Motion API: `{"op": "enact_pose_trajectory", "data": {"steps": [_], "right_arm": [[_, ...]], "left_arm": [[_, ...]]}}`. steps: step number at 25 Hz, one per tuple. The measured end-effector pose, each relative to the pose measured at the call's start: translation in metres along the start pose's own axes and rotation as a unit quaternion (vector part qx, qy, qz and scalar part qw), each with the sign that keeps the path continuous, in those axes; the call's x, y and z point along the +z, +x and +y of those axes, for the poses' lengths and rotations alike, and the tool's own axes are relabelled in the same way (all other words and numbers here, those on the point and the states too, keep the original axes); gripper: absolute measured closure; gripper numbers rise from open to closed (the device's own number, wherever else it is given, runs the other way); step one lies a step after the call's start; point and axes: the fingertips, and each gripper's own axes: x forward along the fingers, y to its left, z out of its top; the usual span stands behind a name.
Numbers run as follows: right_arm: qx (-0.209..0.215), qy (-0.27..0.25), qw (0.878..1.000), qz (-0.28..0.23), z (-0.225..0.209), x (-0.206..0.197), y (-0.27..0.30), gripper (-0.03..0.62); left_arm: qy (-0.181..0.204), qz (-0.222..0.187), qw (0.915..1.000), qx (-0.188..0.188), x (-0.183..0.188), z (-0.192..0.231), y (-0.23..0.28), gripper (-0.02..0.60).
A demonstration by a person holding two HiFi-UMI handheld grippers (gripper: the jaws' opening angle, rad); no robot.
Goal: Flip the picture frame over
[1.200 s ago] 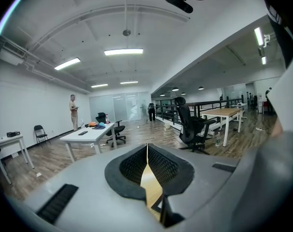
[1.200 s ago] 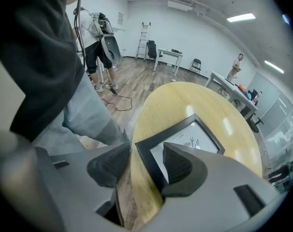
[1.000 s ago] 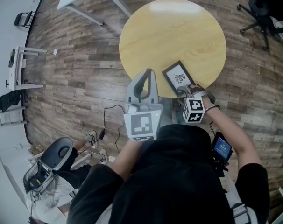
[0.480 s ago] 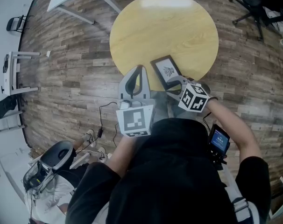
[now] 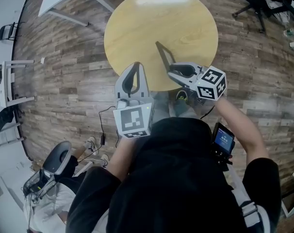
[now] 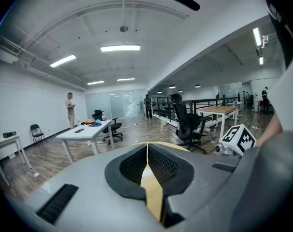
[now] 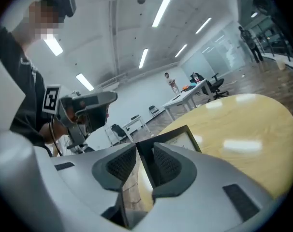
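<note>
Standing up on edge over the table [image 5: 161, 13], the frame [image 5: 164, 54] is clamped by its near edge in the right gripper [image 5: 172, 71], whose jaws have just been closing. Left of that tool, the left gripper [image 5: 135, 67] hangs closed and empty at the table's rim.

No word, number or brand is legible. The left marker cube [image 5: 133, 120] and the right marker cube [image 5: 212, 83] carry only black-and-white square patterns; the wrist screen [image 5: 222, 141] is unreadable.
</note>
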Motion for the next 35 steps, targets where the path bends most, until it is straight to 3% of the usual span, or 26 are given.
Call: {"op": "enact_pose_trajectory", "data": {"steps": [8, 19, 27, 35], "right_arm": [[-0.055, 0.145, 0.981, -0.117, -0.041, 0.022, -0.047, 0.472], [-0.065, 0.229, 0.952, -0.191, -0.052, 0.023, -0.084, 0.471], [-0.084, 0.256, 0.948, -0.169, -0.055, -0.01, -0.091, 0.501], [-0.129, 0.281, 0.946, -0.094, -0.071, -0.063, -0.088, 0.52]], "left_arm": [[0.005, -0.003, 1.0, -0.006, 0.007, 0.001, 0.004, 0.558], [0.01, 0.002, 0.9999, -0.013, 0.007, -0.005, 0.007, 0.558], [0.012, 0.005, 0.9997, -0.022, 0.008, -0.009, 0.008, 0.558], [0.012, 0.011, 0.9996, -0.024, 0.005, -0.012, 0.009, 0.558]]}}
